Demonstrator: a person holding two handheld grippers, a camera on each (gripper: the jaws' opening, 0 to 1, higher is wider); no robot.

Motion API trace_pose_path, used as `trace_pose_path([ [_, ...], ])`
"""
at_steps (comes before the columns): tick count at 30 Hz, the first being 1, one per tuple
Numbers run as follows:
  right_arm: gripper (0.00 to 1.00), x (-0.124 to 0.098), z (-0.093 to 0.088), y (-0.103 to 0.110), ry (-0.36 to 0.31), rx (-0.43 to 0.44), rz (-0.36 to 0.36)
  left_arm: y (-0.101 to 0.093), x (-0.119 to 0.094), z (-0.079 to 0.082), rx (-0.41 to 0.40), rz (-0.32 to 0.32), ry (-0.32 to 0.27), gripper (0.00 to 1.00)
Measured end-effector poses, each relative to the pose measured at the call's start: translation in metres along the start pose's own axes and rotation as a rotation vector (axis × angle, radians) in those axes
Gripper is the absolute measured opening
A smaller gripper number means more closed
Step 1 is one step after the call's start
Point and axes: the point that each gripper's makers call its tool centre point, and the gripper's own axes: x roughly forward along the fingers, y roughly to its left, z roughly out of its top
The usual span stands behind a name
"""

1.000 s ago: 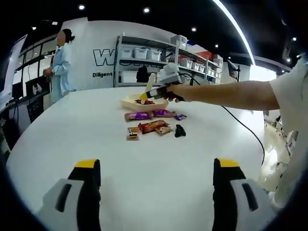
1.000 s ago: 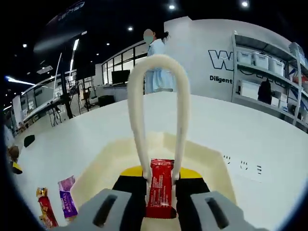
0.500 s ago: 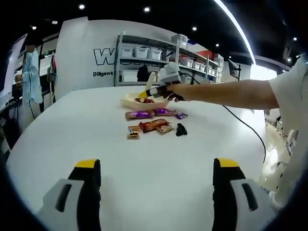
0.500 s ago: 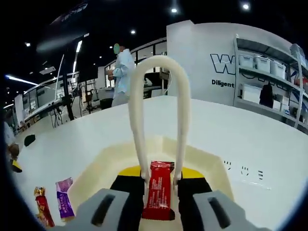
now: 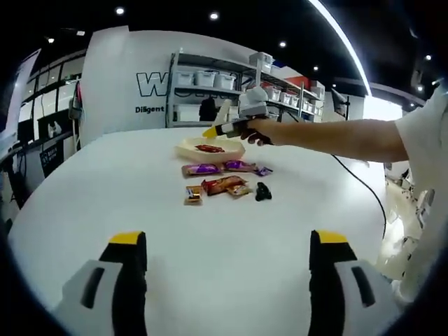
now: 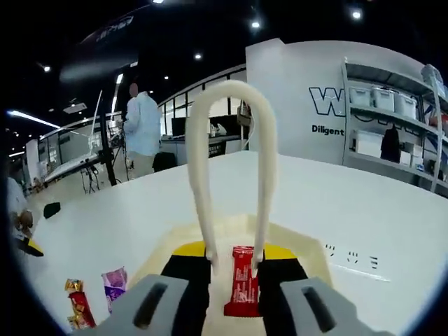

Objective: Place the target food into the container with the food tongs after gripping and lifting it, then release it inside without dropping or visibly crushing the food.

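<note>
- Right gripper view: cream food tongs (image 6: 231,168) rise from between the jaws of the right gripper (image 6: 232,274), which pinch the tong arms. A second ago the red snack bar (image 6: 242,281) sat tight between the tong tips; now it lies on the floor of the cream container (image 6: 308,246), with the tips raised above it and slightly apart.
- Judgement: release inside the container appears done; wrapper shows no visible crushing.
- Left gripper view: the bar (image 5: 209,148) rests in the container (image 5: 207,150) at about 12 o'clock on the white table (image 5: 105,196); the right gripper (image 5: 218,130) and the hand (image 5: 262,131) holding it have lifted clear since half a second ago.
- Loose snacks: purple packet (image 5: 201,169) and orange packet (image 5: 222,183), just this side of the container.
- Left gripper (image 5: 227,255): fingers spread wide, holding and touching nothing, unchanged over the second.
</note>
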Motion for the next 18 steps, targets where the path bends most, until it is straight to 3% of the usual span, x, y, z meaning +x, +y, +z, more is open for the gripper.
trace_pose_path([
  [11,0.18,-0.045,0.017,0.020,-0.048,-0.043,0.052,-0.015,0.000,0.005,0.000,-0.034,-0.022,0.95],
  [18,0.18,-0.081,0.012,0.045,-0.061,-0.051,0.108,-0.025,-0.001,0.004,-0.005,-0.049,-0.030,0.95],
])
